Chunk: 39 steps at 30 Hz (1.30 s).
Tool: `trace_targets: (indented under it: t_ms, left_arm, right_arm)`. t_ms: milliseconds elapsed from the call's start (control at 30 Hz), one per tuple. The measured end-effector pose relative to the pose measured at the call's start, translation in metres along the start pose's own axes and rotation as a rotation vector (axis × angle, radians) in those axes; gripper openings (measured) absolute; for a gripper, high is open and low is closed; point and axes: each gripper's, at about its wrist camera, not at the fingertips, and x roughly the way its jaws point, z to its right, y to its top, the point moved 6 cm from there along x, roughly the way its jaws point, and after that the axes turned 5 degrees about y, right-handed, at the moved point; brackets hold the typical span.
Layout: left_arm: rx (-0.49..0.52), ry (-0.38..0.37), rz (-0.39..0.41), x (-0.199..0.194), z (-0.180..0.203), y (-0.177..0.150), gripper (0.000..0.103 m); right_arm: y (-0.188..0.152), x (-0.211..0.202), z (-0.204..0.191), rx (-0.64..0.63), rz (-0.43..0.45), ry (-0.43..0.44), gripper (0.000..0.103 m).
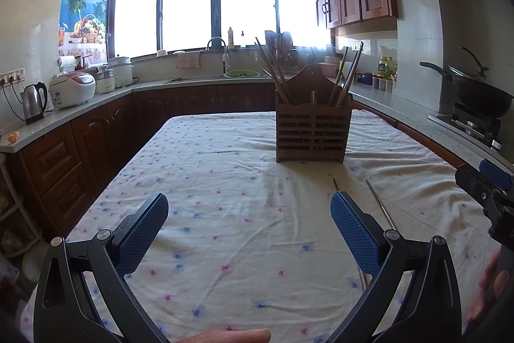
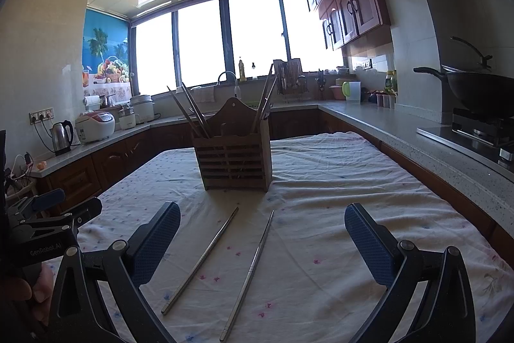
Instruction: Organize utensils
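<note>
A slatted wooden utensil holder (image 1: 310, 134) (image 2: 234, 162) stands upright on the table with several wooden chopsticks in it. Two metal chopsticks lie loose on the cloth in front of it, the left one (image 2: 200, 261) and the right one (image 2: 247, 275). In the left wrist view one metal chopstick (image 1: 380, 204) shows right of my right finger; the other's tip (image 1: 335, 184) pokes out behind that finger. My left gripper (image 1: 249, 214) is open and empty above the cloth. My right gripper (image 2: 261, 227) is open and empty, with both metal chopsticks lying between its fingers.
The table has a white floral cloth (image 1: 225, 176). Kitchen counters ring it: a kettle (image 1: 33, 102) and rice cooker (image 1: 72, 89) on the left, a sink (image 1: 225, 76) at the back, a wok (image 1: 482, 95) on the stove at right. The right gripper body (image 1: 488, 195) is at the left view's right edge.
</note>
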Motion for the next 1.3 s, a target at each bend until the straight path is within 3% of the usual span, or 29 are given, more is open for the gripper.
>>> trace_targets:
  t_ms: [1300]
  left_arm:
    - [0.015,0.008,-0.009,0.0046,0.0012,0.0013,0.103]
  right_arm:
    - [0.0069,0.0,-0.0023,0.012,0.001,0.021,0.103]
